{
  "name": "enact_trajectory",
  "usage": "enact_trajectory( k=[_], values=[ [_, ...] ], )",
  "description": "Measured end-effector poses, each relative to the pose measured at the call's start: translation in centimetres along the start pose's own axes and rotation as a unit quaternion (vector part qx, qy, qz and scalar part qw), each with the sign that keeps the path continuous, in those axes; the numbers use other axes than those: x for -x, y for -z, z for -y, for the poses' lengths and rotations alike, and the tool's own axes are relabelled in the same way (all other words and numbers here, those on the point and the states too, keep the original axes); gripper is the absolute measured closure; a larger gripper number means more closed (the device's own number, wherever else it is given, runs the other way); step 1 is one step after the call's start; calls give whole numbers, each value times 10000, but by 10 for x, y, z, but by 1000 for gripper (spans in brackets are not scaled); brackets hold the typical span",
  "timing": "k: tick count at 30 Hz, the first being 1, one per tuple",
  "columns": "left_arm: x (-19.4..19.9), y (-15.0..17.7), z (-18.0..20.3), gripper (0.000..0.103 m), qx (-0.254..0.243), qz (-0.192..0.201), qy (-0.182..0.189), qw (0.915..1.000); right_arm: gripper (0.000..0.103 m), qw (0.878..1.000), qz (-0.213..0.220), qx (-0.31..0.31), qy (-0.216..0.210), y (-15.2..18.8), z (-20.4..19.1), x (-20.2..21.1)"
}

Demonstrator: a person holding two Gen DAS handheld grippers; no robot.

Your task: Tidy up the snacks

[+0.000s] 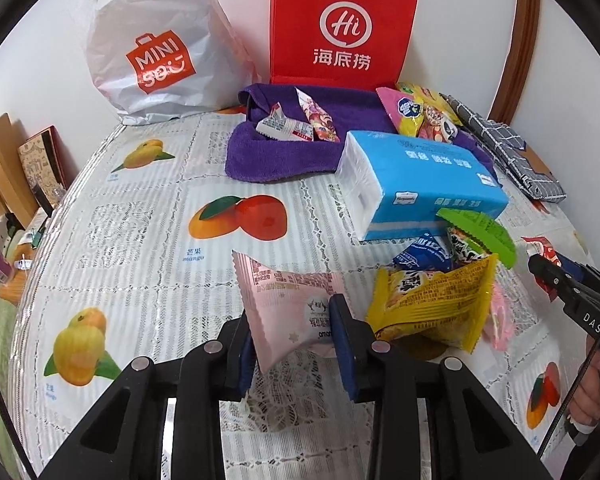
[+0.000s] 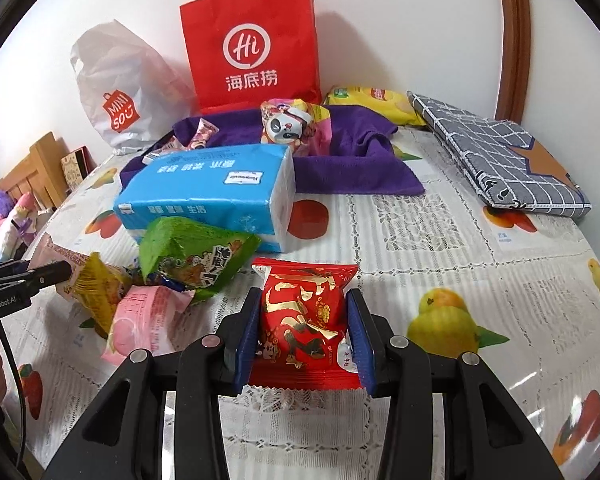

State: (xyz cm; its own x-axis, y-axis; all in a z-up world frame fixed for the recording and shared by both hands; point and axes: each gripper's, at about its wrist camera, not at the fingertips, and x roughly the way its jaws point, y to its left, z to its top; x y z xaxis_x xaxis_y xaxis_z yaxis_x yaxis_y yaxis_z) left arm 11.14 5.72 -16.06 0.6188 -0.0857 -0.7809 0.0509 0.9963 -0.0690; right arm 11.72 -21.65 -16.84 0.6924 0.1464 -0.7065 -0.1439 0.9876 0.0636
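My left gripper (image 1: 294, 322) is shut on a pale pink snack packet (image 1: 288, 308) and holds it just above the table. My right gripper (image 2: 304, 320) is shut on a red and gold snack packet (image 2: 304, 320). Between them lies a loose pile: a yellow packet (image 1: 432, 304), a green packet (image 2: 196, 256), a blue packet (image 1: 424, 254) and a pink packet (image 2: 144, 324). At the back a purple towel (image 1: 284, 152) holds several snacks, among them a white and red packet (image 1: 284, 126) and a panda packet (image 2: 292, 128).
A blue tissue pack (image 1: 424, 184) lies between the pile and the towel. A red paper bag (image 1: 340, 24) and a white Miniso bag (image 1: 156, 48) stand against the wall. A folded grey checked cloth (image 2: 496, 152) lies at the right. The fruit-print tablecloth (image 1: 140, 220) covers the table.
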Motion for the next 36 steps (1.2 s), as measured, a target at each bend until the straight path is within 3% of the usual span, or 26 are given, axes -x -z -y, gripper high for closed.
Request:
enact_trajectory(
  k=[23, 36],
  values=[
    [38, -25, 5, 71, -7, 303, 19, 9995, 61, 9990, 360, 245, 91, -32, -13, 33],
    [39, -86, 18, 71, -164, 500, -50, 9986, 61, 9982, 537, 255, -29, -107, -15, 17]
  ],
)
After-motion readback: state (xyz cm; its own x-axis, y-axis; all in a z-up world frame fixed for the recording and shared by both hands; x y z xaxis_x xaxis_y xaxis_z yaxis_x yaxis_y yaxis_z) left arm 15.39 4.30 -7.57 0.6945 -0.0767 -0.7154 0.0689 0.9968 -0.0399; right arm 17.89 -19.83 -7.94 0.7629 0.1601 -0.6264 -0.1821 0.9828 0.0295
